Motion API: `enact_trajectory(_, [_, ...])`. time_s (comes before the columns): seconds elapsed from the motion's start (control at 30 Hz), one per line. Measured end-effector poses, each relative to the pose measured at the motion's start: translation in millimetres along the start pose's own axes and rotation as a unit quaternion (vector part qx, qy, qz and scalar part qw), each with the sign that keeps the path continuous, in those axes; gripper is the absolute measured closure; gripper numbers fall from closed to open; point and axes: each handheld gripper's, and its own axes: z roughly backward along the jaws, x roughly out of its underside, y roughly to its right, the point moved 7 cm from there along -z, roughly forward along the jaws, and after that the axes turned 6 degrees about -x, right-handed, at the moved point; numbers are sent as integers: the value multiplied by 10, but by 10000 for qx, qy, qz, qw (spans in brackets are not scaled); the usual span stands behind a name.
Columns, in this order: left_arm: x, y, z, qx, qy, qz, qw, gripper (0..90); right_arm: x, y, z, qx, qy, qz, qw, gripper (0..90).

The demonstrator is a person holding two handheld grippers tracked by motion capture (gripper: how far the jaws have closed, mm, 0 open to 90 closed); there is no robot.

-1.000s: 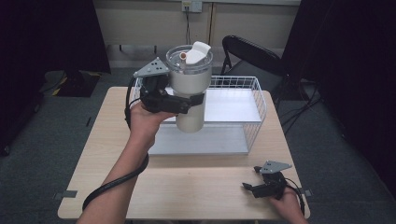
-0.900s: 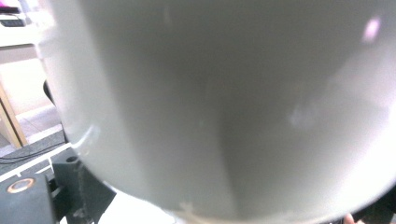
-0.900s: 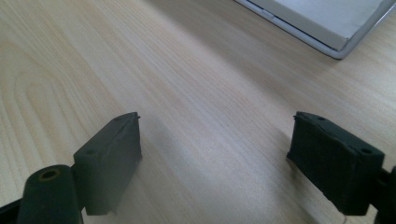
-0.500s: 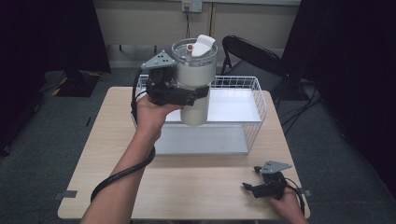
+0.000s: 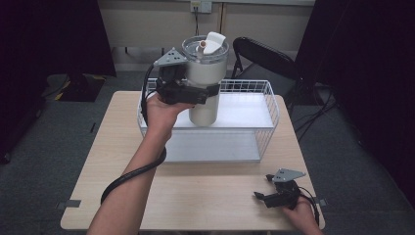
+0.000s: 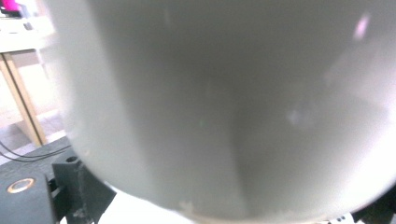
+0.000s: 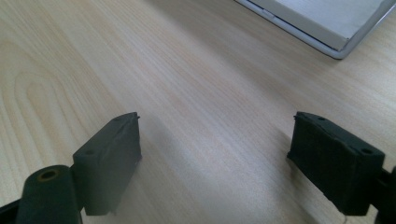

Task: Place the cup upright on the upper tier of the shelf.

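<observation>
Nearest, the right claw (image 5: 262,197) rests low at the near right corner of the wooden table (image 5: 98,161), held in the person's right hand (image 5: 298,213); in the right gripper view its two black jaws stand spread wide apart with bare wood between them and the corner of a white tray base (image 7: 327,23) beyond. Farther in, the left forearm (image 5: 137,176) reaches up from the near edge, a black cable looping off it. The left claw (image 5: 195,93) pinches a pale grey tumbler (image 5: 205,78) around its body, holding it upright and lifted above the left part of a white wire basket (image 5: 266,122) that sits at the table's far side. The tumbler carries a clear lid (image 5: 205,49) with a white flap. Behind the table stands a black chair (image 5: 264,56).
</observation>
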Motion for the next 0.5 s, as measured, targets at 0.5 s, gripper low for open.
enact_trajectory(0.5, [-65,-102,-119,-146,32,33,9999,79,0,0,1,-4,-4,0,10000,158])
